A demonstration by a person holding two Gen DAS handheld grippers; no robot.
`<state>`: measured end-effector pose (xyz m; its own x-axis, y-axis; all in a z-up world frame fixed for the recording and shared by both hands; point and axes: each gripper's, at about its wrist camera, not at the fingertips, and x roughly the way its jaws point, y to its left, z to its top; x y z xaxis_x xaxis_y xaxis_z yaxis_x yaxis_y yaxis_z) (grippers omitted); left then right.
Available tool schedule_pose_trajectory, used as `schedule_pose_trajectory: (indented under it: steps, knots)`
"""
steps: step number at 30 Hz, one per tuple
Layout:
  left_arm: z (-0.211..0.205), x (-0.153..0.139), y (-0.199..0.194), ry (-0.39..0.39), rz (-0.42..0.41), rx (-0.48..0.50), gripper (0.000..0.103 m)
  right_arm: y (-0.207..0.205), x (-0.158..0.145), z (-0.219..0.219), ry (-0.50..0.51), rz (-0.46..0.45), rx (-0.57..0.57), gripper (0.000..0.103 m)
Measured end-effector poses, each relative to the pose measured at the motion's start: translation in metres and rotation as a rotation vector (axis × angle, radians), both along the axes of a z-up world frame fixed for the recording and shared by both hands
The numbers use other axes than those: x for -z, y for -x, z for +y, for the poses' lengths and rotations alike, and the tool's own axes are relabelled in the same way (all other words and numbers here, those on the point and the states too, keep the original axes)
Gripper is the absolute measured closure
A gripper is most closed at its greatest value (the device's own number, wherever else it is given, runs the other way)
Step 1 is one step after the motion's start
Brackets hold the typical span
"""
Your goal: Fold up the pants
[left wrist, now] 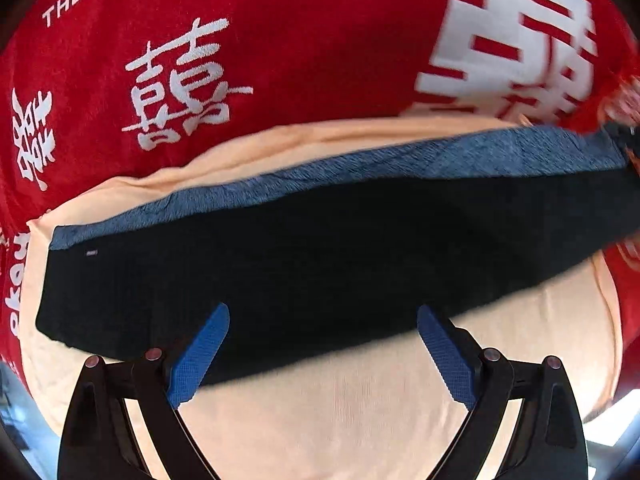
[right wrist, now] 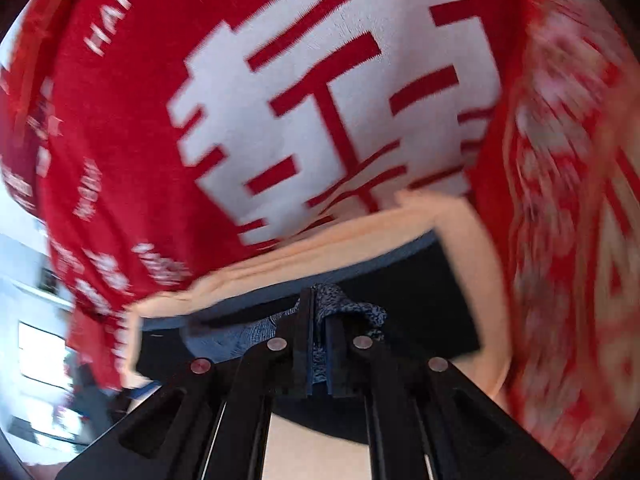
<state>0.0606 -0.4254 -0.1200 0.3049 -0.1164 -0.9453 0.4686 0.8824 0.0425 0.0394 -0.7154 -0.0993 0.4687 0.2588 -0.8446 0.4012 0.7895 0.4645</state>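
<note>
The dark pants (left wrist: pixel 320 264), folded into a long band with a blue knit edge, lie on a peach cloth (left wrist: pixel 340 420) over a red blanket (left wrist: pixel 280 40). The left tongs (left wrist: pixel 323 354) gape open above them; the right tongs (right wrist: pixel 318 360) pinch their blue edge (soft, limp fabric, best gripped at corners).

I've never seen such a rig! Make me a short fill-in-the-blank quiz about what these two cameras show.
1. The left gripper is ____, fingers apart above the pants.
2. The right gripper is shut on ____ fabric.
3. The pants lie on a peach cloth, over a ____ blanket with white characters.

Missing words: open; blue; red
</note>
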Motion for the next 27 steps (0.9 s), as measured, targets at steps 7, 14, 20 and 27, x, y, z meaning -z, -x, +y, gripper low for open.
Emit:
schedule_pose_trajectory:
  steps: [7, 14, 20, 27]
  knots:
    - [-0.037, 0.031, -0.039, -0.042, -0.014, -0.019, 0.007, -0.027, 0.014, -0.013, 0.023, 0.044, -0.052, 0.02]
    - [-0.054, 0.071, -0.046, -0.134, 0.019, -0.011, 0.007, -0.032, 0.016, -0.034, -0.043, 0.04, 0.009, 0.02]
    - [-0.051, 0.071, -0.047, -0.127, 0.019, -0.026, 0.007, -0.009, 0.038, 0.01, 0.008, 0.148, -0.134, 0.032]
    - [-0.049, 0.073, -0.049, -0.114, 0.032, -0.048, 0.007, 0.017, 0.057, 0.014, 0.047, 0.224, 0.013, 0.053]
